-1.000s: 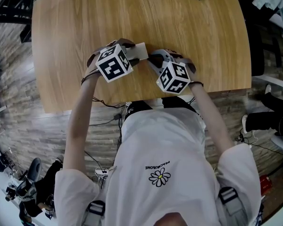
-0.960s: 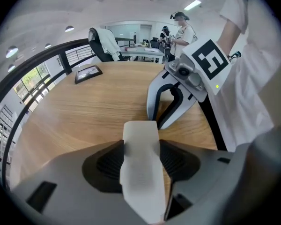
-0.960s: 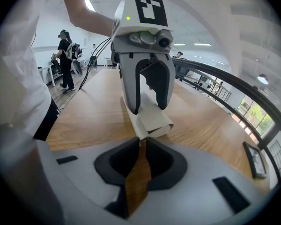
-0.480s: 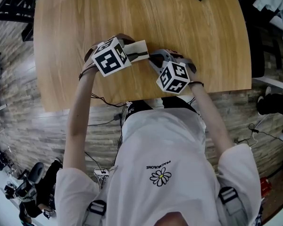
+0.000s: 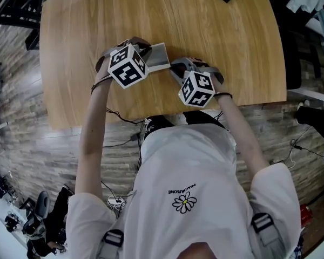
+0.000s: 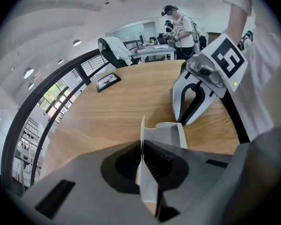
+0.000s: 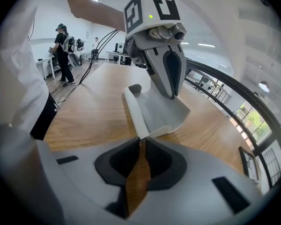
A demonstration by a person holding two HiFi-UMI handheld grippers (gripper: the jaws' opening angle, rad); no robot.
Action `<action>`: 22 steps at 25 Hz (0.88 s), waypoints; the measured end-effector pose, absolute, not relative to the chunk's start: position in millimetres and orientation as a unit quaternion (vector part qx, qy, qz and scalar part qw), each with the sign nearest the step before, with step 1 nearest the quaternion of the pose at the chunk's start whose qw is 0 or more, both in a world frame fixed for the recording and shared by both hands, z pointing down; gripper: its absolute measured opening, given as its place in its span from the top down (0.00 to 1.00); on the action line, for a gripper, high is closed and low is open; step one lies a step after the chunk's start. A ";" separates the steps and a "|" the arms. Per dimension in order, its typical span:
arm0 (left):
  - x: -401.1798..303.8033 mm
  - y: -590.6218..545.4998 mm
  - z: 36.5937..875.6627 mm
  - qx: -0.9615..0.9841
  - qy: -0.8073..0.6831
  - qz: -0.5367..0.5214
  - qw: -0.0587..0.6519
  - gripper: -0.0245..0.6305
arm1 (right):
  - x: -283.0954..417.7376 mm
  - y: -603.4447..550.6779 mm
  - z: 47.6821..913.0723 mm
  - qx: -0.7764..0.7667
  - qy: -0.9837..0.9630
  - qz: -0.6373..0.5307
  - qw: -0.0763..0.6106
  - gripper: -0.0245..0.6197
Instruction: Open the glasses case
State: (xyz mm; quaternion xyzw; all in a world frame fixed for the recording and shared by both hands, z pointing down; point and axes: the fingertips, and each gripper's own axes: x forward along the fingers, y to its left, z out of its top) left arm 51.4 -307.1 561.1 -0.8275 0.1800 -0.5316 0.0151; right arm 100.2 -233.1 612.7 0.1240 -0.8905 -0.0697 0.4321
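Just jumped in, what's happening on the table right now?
A person is working a grey glasses case on the wooden table with two handheld grippers. The left tool is clamped on a thin flap of the case. The right tool is closed on the case's near edge. The case looks partly unfolded, not fully open.

Glasses case [image 5: 159, 57]: pale grey, thin-walled; partly open, one flap raised on edge; lies on wooden table [image 5: 216, 26].
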 end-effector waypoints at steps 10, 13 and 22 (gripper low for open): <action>45.2 -323.8 566.1 -0.829 0.202 -0.522 0.014 0.91 | 101.2 -233.0 613.5 0.117 -0.886 -0.076 0.441 0.90; 44.4 -324.2 566.2 -0.829 0.206 -0.520 0.016 0.91 | 100.8 -233.2 613.8 0.114 -0.886 -0.076 0.443 0.90; 47.1 -318.8 553.5 -0.846 0.216 -0.488 0.000 0.74 | 103.5 -240.9 600.2 0.147 -0.895 -0.038 0.418 0.83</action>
